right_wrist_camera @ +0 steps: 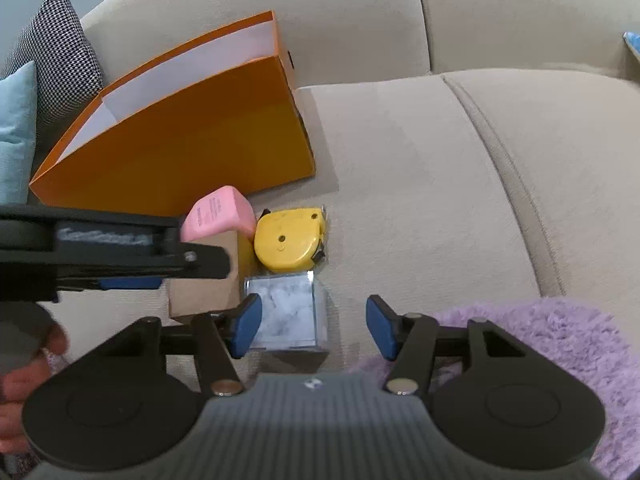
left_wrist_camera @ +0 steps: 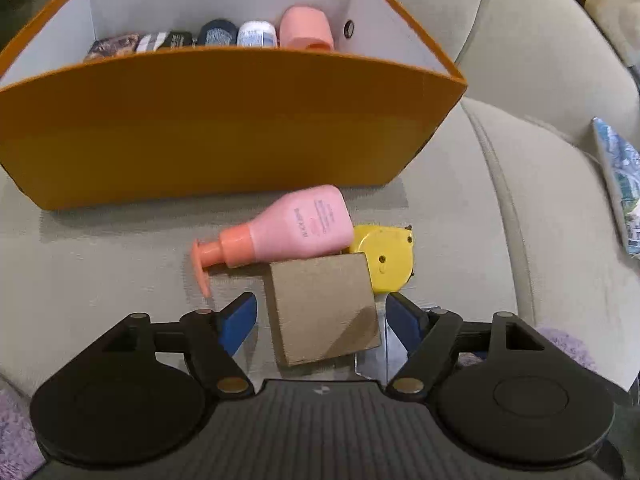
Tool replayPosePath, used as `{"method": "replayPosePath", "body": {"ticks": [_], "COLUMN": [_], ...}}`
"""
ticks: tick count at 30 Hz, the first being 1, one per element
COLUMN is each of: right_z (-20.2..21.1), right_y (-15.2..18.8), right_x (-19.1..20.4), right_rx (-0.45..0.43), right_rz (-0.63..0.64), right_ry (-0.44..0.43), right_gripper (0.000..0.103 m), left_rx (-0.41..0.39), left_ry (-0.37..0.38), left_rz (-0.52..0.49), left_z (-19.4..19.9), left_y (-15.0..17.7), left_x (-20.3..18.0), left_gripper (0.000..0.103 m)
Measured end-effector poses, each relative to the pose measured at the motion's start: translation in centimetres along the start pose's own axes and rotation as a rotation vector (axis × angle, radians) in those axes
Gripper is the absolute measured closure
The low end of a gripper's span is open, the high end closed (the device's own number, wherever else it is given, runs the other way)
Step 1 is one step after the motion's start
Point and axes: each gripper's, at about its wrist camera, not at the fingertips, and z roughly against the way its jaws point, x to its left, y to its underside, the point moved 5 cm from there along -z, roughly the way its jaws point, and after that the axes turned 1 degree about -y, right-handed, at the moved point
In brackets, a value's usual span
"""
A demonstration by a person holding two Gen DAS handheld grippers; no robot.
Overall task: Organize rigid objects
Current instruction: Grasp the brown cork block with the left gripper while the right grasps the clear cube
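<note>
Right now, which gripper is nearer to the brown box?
Left. The left gripper is open with the brown box between its pads, not gripped. The right gripper is open beside it, around the clear cube.

Sofa seat [right_wrist_camera: 420, 184] right of the cluster is bare. Box [left_wrist_camera: 224, 132] walls off the far side. Bottle [left_wrist_camera: 296, 226], tape measure [left_wrist_camera: 386, 258], cardboard block [left_wrist_camera: 322, 308] and clear cube [right_wrist_camera: 286, 316] sit packed, touching. Purple rug [right_wrist_camera: 560, 344] lies at near right.
</note>
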Motion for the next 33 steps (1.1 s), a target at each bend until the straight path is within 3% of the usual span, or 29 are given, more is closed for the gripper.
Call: {"method": "replayPosePath", "body": {"ticks": [6, 12, 28, 33], "right_z": [-0.5, -1.1, -2.2, -2.6], "right_y": [-0.3, -0.3, -0.3, -0.5], "right_x": [0.6, 1.0, 1.4, 1.2], "right_rx": [0.009, 0.026, 0.046, 0.055], "right_rz": [0.022, 0.04, 0.048, 0.021], "right_ry": [-0.038, -0.053, -0.051, -0.053], "right_gripper": [0.041, 0.042, 0.042, 0.042], "left_rx": [0.003, 0.017, 0.091, 0.077], "left_ry": [-0.024, -0.03, -0.064, -0.053], "left_rz": [0.004, -0.02, -0.054, -0.056], "left_z": [-1.1, -1.6, 0.8, 0.8], "left_y": [-0.1, -0.1, 2.0, 2.4], "left_x": [-0.2, -0.3, 5.2, 5.3], "left_gripper": [0.019, 0.03, 0.026, 0.032]}}
